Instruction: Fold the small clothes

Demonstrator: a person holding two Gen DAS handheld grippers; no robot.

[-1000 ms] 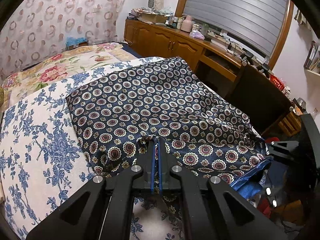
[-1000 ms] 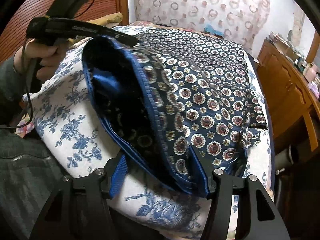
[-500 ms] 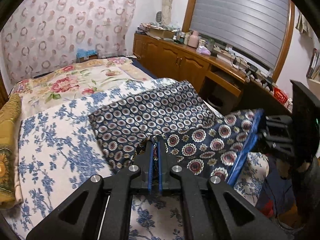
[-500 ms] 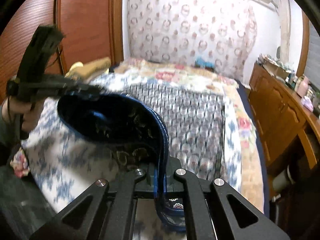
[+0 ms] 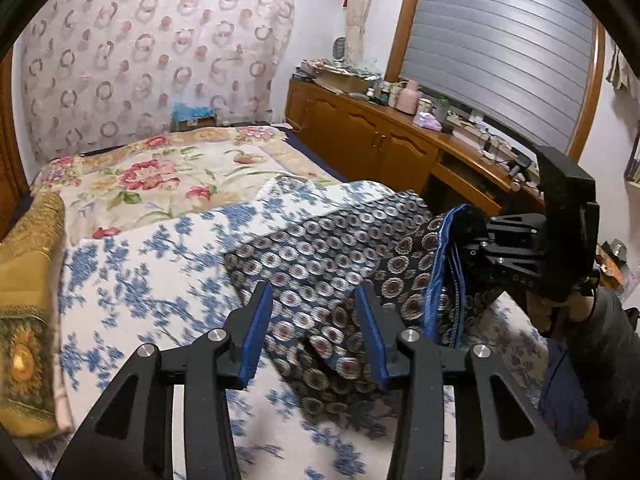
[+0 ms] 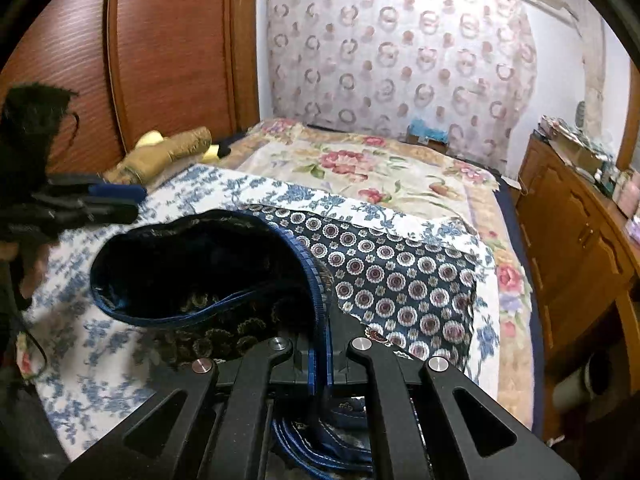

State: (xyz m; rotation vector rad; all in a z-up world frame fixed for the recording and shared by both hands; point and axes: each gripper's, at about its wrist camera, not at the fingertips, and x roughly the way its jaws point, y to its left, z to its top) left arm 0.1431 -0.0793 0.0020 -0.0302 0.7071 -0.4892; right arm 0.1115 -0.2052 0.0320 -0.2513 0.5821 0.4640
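While the navy medallion-print shorts lie partly on the blue-floral sheet of the bed, the left gripper stands wide apart, its blue pads either side of the cloth but holding nothing. The right gripper is clamped tight on the blue waistband, lifting that edge clear of the sheet.

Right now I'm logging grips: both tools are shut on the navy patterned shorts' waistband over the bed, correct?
Not quite. Only the right tool is shut on the navy patterned shorts, pinching the blue waistband. The left wrist view shows the left tool open, with the cloth lying loose between its fingers. Both are over the bed.
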